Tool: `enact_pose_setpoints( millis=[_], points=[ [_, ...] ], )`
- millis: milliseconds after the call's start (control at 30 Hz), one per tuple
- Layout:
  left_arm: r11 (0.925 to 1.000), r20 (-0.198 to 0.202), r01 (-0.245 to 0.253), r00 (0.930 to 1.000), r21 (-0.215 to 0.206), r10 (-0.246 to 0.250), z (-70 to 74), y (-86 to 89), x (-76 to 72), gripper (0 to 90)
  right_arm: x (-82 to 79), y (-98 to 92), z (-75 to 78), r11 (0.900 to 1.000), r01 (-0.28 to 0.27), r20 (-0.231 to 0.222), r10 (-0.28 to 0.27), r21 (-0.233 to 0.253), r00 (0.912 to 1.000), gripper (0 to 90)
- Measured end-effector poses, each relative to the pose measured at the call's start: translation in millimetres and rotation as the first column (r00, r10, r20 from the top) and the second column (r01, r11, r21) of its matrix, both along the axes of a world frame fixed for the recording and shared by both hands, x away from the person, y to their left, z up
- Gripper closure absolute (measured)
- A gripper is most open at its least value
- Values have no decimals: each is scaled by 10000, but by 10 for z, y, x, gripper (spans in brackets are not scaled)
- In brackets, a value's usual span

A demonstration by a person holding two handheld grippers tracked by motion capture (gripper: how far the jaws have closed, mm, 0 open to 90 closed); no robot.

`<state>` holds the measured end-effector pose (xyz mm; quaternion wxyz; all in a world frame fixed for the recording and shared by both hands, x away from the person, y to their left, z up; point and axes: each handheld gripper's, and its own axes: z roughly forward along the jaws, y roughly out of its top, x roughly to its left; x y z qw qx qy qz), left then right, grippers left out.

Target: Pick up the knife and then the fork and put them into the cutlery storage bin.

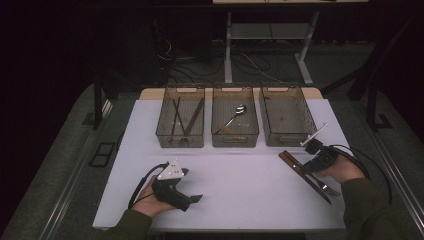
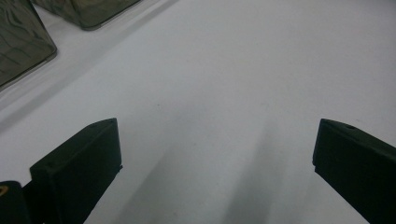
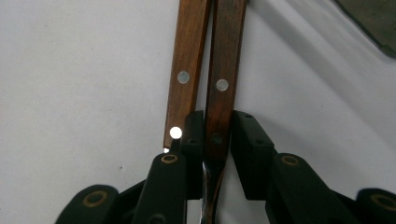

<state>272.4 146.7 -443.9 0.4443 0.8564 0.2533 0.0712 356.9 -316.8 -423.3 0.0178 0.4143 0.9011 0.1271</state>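
**Pinch one handle, not both**

Your right gripper has its jaws closed around the wooden handle of the fork, low down by the rivets. The second wooden-handled piece lies touching it just outside the left jaw, so lift straight up and slowly, or it'll probably drag along. The empty right-hand bin sits just ahead of your jaws; clear its near rim before moving over. Your left gripper hangs wide open over bare table, holding nothing, with plenty of room all round.

Hand-held gripper clamping wooden handle, second handle beside
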Motion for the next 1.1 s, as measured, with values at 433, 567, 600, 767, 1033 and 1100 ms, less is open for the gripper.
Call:
enact_pose_setpoints(
  millis=[433, 567, 600, 767, 1033, 1100],
  points=[
    [10000, 3, 13, 10000, -2, -13, 2, 0, -5, 3, 254, 184, 25, 9904, 20, -1729, -260, -1380, 9846, 767],
    [10000, 3, 17, 10000, -12, -17, 2, -1, -3, 3, 228, 172, 26, 9916, 39, -1532, -239, -1292, 9879, 771],
    [10000, 5, 20, 10000, -8, -20, 3, -1, -2, 3, 217, 165, 29, 9922, -1, -1457, -183, -1251, 9892, 770],
    [10000, 33, 25, 10000, 1, -25, 6, 5, 1, 2, 158, 93, 93, 9974, 148, -804, -205, -709, 9966, 770],
    [10000, 30, 3, 10000, -21, -3, 7, 6, -1, 1, 3, -53, 193, 9989, 340, 510, -356, 327, 9981, 770],
    [10000, 29, -9, 10000, -47, 9, 8, 6, 0, 1, -31, -107, 197, 9967, 420, 797, -475, 691, 9957, 770]
  ],
)
